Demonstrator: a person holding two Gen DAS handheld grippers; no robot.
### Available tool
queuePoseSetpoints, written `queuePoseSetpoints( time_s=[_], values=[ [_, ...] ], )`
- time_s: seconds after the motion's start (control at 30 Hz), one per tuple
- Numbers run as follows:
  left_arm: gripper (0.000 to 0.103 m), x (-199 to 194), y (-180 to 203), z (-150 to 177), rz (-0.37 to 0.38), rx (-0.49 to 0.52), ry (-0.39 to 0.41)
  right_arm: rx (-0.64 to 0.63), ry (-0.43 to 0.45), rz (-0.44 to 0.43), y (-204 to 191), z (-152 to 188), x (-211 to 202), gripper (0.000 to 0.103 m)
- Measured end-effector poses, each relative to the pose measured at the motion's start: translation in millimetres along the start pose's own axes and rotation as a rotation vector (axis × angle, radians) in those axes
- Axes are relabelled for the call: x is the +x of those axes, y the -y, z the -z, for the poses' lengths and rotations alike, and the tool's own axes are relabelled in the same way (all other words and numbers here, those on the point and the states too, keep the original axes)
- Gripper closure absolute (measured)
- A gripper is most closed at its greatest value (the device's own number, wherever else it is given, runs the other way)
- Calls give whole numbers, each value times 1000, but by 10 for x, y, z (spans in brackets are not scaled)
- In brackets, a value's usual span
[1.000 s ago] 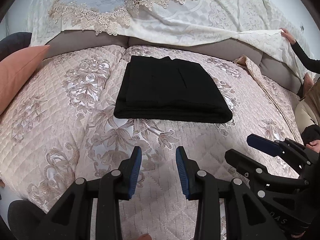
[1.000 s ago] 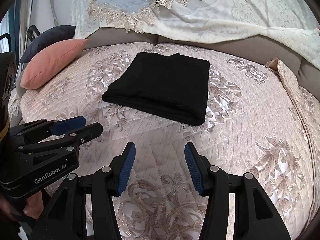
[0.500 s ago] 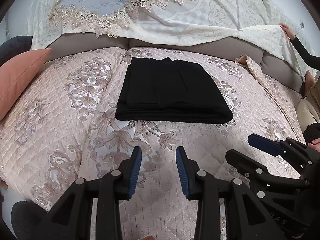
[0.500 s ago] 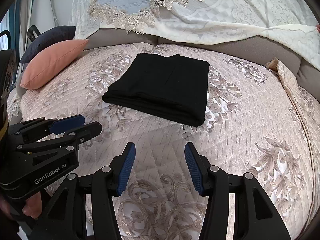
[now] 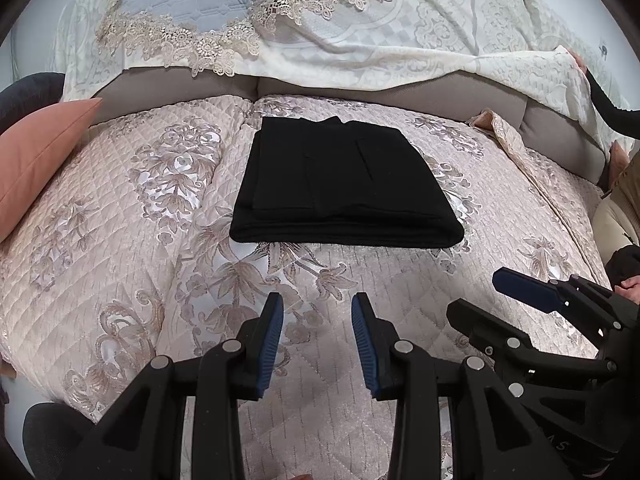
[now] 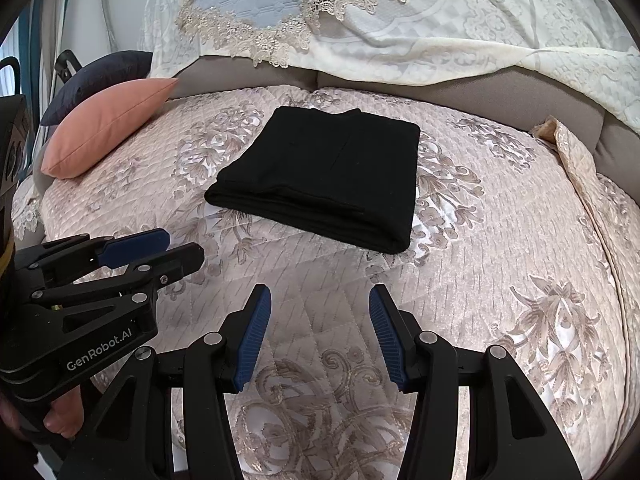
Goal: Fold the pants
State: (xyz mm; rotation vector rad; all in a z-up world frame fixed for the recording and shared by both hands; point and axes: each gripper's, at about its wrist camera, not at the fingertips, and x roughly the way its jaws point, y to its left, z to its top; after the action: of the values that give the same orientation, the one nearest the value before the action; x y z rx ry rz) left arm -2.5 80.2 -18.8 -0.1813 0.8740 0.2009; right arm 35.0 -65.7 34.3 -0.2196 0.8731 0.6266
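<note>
- The black pants (image 5: pixel 344 184) lie folded into a compact, roughly square stack on the quilted bedspread (image 5: pixel 120 264), towards the far middle of the bed, just short of the grey headboard (image 5: pixel 440 94).
- The stack's thick folded edge faces the near side and its layers sit squarely on one another, so I judge the folding itself finished, or one last tidy away from it.
- The left gripper (image 5: pixel 318 308) hovers over bare quilt on the near side, well apart from the pants, its blue pads (image 5: pixel 269 340) spread with nothing between them.
- The right gripper (image 6: pixel 320 300) hangs likewise over the near quilt, jaws spread a little wider and empty; in the left view it shows at the right edge, so the two tools sit side by side.
- Both tools point at the stack from a distance, which reads as a stand-off that keeps the fingers from snagging or dragging the finished fold.
- A pink pillow (image 6: pixel 108 124) leans at the far left with a dark one behind it, both clear of the pants.
- A lace-trimmed cream cover (image 5: pixel 320 32) drapes over the headboard; at the far right another person's hand (image 5: pixel 578 60) holds its edge, well away from the stack.
- The soft quilt may let the stack sag if it is pressed, so any further touch calls for a light, even one.
</note>
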Motion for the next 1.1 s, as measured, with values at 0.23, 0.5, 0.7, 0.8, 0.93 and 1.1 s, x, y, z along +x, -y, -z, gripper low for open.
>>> queuePoseSetpoints(
  time_s=[0.23, 0.5, 0.7, 0.8, 0.93, 1.1],
  values=[
    [65, -7, 0, 2, 0, 0, 0, -3, 1, -3, -10, -6, -2, 51],
    [65, -6, 4, -2, -3, 1, -3, -4, 2, -4, -30, -10, -2, 51],
    [65, -12, -1, -13, -4, 2, 1, -7, 2, -5, -41, -18, -2, 51],
    [65, -6, -4, -12, -7, 2, 2, -15, 4, -7, -51, -31, -6, 51],
    [65, -6, -2, -10, -14, 5, 3, -16, 7, -8, -61, -37, -11, 51],
    [65, -5, -8, -4, -20, 5, 1, -21, 6, -10, -61, -35, -15, 51]
  ],
)
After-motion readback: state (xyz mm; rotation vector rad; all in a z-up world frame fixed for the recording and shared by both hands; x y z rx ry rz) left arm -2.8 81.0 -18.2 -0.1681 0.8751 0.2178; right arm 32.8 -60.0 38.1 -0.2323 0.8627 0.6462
